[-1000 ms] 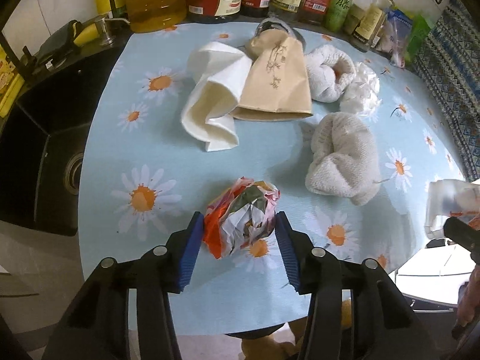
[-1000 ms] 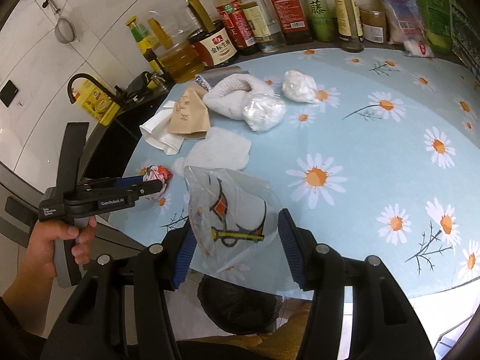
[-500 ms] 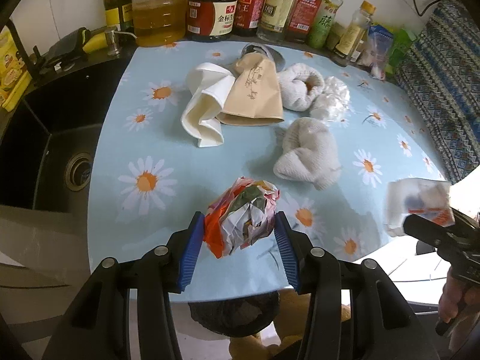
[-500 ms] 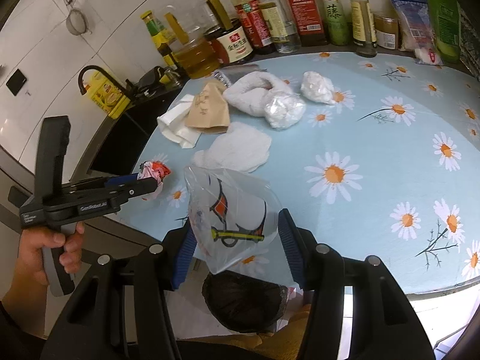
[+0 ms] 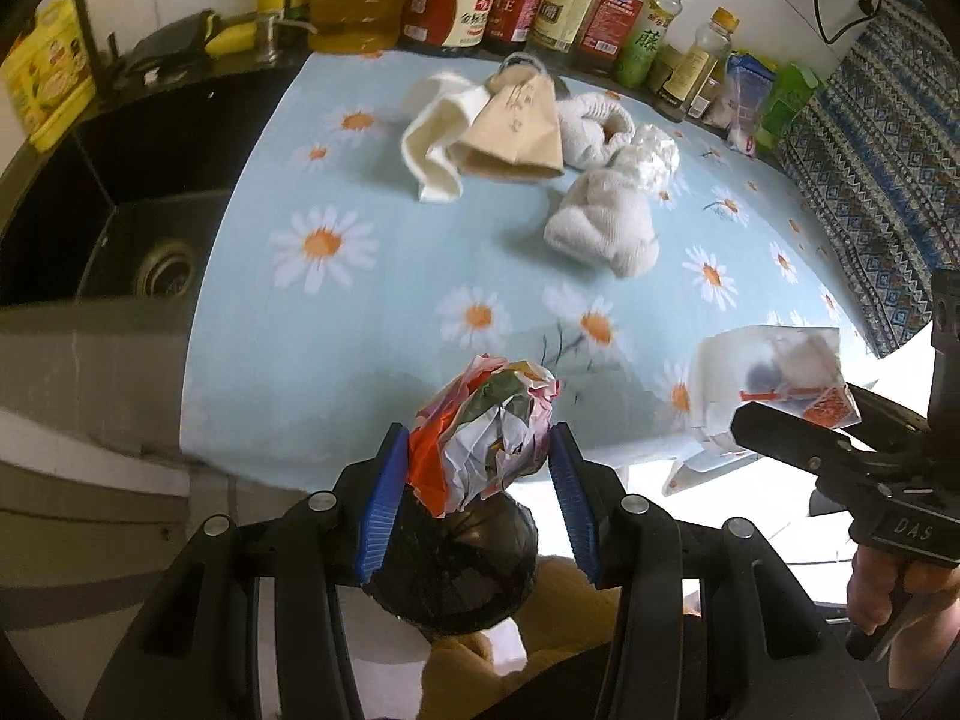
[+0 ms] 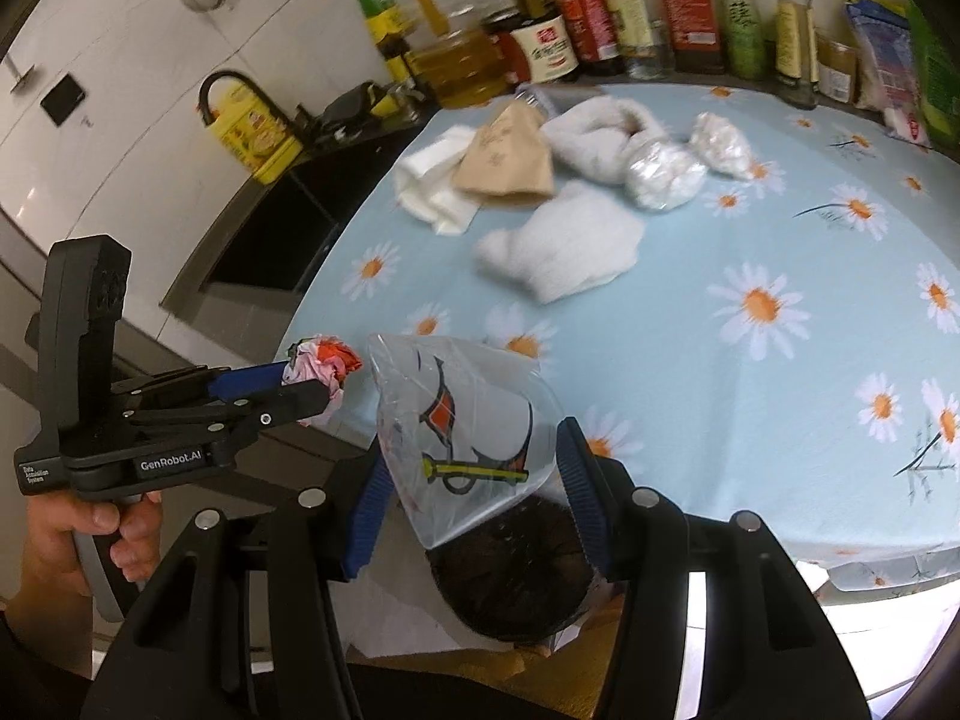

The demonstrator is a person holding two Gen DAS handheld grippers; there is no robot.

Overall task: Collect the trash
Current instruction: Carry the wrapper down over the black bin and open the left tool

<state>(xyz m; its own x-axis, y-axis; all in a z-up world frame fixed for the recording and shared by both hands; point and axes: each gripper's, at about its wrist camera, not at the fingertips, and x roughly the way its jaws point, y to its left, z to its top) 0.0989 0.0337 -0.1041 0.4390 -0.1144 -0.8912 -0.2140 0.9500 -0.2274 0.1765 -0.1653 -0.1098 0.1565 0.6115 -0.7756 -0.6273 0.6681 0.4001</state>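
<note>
Left wrist view: the left gripper (image 5: 480, 474), jaws clamped on the crumpled multicoloured paper wad (image 5: 486, 426), is drawing back off the daisy-print table (image 5: 372, 312) until the wad is hanging above the black-lined bin (image 5: 456, 570); a drop looks next. The wad's long axis is running roughly along the fingers.

Right wrist view: the right gripper (image 6: 474, 480) is gripping the clear printed plastic bag (image 6: 462, 432), upright, above the bin.

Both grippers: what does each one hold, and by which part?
Left gripper pinches the crumpled wrapper ball by its sides; right gripper holds the clear plastic bag by its sides.
</note>
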